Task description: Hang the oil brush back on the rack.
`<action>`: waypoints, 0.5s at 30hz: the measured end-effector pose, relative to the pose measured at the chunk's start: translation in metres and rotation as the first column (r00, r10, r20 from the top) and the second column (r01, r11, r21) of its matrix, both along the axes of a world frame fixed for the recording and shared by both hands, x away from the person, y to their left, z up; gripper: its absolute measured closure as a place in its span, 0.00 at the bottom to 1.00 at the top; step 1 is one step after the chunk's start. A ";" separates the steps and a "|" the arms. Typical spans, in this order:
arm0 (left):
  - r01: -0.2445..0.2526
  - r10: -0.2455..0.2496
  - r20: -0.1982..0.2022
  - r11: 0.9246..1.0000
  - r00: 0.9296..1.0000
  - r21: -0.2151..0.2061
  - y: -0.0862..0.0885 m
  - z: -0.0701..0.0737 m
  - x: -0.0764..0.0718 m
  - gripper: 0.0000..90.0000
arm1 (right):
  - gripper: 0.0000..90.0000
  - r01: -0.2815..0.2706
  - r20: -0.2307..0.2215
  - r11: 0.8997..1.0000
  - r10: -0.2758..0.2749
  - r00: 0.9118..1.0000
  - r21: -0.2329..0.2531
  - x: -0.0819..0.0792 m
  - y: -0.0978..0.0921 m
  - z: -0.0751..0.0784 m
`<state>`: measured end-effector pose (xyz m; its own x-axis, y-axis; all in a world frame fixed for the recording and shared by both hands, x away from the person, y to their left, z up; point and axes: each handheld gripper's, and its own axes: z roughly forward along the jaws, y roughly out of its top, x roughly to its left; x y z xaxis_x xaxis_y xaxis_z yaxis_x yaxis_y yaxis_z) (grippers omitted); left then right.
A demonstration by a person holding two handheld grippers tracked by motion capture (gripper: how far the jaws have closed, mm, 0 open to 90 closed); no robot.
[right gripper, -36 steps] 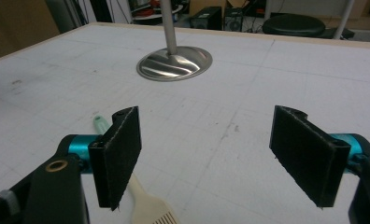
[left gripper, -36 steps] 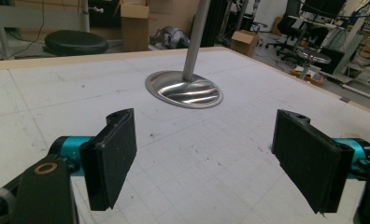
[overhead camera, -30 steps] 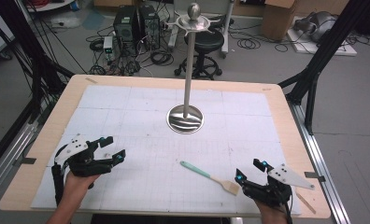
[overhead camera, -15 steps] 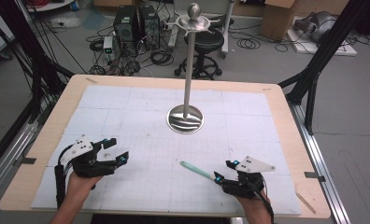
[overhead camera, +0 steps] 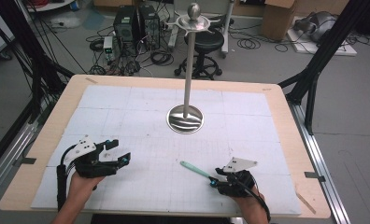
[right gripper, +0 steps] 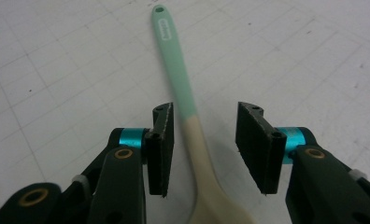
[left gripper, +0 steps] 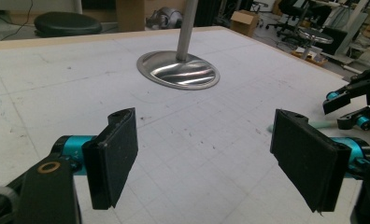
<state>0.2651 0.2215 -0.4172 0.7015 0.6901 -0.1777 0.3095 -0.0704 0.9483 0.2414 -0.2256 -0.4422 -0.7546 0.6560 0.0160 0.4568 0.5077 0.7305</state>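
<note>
My right gripper (right gripper: 204, 149), fingers open, straddles the spoon (right gripper: 188, 107) flat on the worktop (overhead camera: 141, 107). It looks light, stiff and smooth, so I would pinch the neck. My left gripper (left gripper: 211, 168) is open and empty.

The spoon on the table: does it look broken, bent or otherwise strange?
Nothing stands out. The spoon lies flat on the table, whole and straight, its green handle pointing away from the right gripper, whose open jaws stand on either side of it. No spill or damage shows around it.
</note>
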 end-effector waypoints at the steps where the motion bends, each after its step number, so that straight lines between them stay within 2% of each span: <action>1: 0.000 0.000 0.000 1.000 1.000 0.000 0.000 0.000 0.000 0.26 | 0.67 -0.006 -0.005 1.000 0.006 1.000 -0.010 0.001 0.001 -0.001; 7: -0.004 0.004 -0.003 1.000 1.000 -0.014 0.000 -0.001 0.001 0.26 | 0.72 -0.031 -0.017 0.999 0.031 0.999 -0.019 0.003 0.003 -0.001; 8: -0.006 0.006 -0.005 1.000 1.000 -0.012 -0.001 -0.002 0.001 0.26 | 0.74 -0.055 -0.019 0.998 0.054 0.998 -0.024 0.004 0.003 0.000; 13: -0.007 0.007 -0.008 1.000 1.000 -0.009 -0.002 -0.002 0.002 0.26 | 0.83 -0.064 -0.029 0.998 0.064 0.998 -0.024 0.004 0.003 0.000; 15: -0.009 0.009 -0.014 1.000 1.000 -0.009 -0.001 -0.003 0.002 0.26 | 0.89 -0.076 -0.034 0.996 0.075 0.997 -0.037 0.003 0.006 0.002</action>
<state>0.2676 0.2203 -0.4200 0.6926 0.6949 -0.1936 0.3231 -0.0589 0.9445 0.2448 -0.2200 -0.4405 -0.8016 0.5976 0.0172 0.4390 0.5687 0.6956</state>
